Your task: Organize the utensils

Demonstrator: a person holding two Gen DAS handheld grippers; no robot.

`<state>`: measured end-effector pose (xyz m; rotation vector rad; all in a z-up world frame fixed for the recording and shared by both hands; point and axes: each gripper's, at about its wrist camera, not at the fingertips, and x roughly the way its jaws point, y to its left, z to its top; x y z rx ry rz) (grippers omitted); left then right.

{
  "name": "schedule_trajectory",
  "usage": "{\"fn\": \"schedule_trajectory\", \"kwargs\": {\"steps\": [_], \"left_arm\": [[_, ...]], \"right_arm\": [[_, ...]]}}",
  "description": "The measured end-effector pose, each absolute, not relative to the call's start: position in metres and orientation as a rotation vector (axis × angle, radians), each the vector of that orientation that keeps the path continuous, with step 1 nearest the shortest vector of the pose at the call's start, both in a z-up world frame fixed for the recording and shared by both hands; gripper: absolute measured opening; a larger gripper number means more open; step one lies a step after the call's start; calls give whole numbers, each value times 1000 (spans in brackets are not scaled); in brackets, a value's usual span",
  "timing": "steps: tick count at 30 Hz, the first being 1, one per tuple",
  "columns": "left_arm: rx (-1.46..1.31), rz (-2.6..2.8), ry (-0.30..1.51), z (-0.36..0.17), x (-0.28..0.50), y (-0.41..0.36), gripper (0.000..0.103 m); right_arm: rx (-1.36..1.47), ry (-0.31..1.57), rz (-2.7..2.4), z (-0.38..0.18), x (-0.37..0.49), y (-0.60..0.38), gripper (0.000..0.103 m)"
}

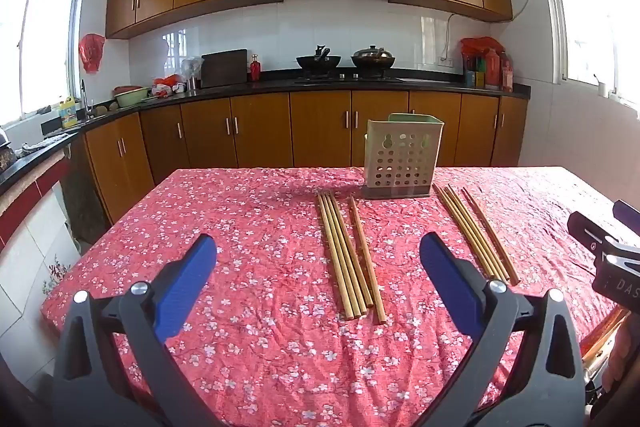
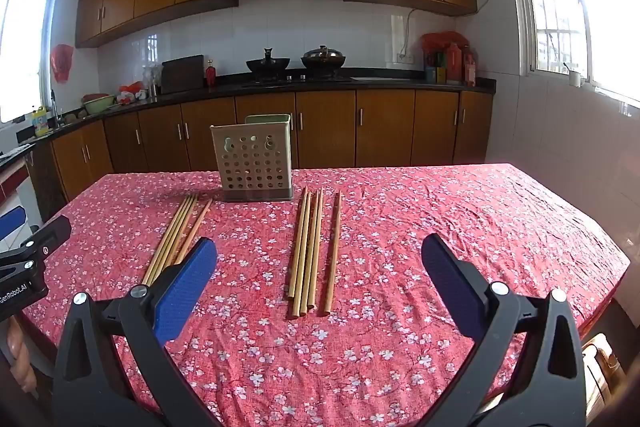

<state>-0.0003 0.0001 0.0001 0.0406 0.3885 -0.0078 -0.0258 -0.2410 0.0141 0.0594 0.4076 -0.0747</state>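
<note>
A pale green perforated utensil holder [image 1: 401, 158] stands at the far middle of the red floral table [image 1: 248, 307]; it also shows in the right wrist view [image 2: 254, 159]. Two groups of wooden chopsticks lie flat in front of it: a left group [image 1: 349, 253] [image 2: 175, 239] and a right group [image 1: 476, 233] [image 2: 310, 251]. My left gripper [image 1: 318, 245] is open and empty, held above the table just short of the left group. My right gripper [image 2: 319, 247] is open and empty, held near the right group's near ends. Its body shows at the left view's right edge [image 1: 608, 251].
The table's edges fall away at left [image 1: 92, 247] and right [image 2: 608, 267]. Behind the table runs a kitchen counter [image 1: 320, 87] with woks, bottles and bowls, above wooden cabinets. The left gripper's body shows at the right wrist view's left edge [image 2: 28, 259].
</note>
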Motion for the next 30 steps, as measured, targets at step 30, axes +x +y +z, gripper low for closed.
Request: {"fn": "schedule_trajectory", "kwargs": {"steps": [30], "left_arm": [[44, -7, 392, 2, -1, 3, 99]], "right_arm": [[64, 405, -74, 15, -26, -241, 101]]}}
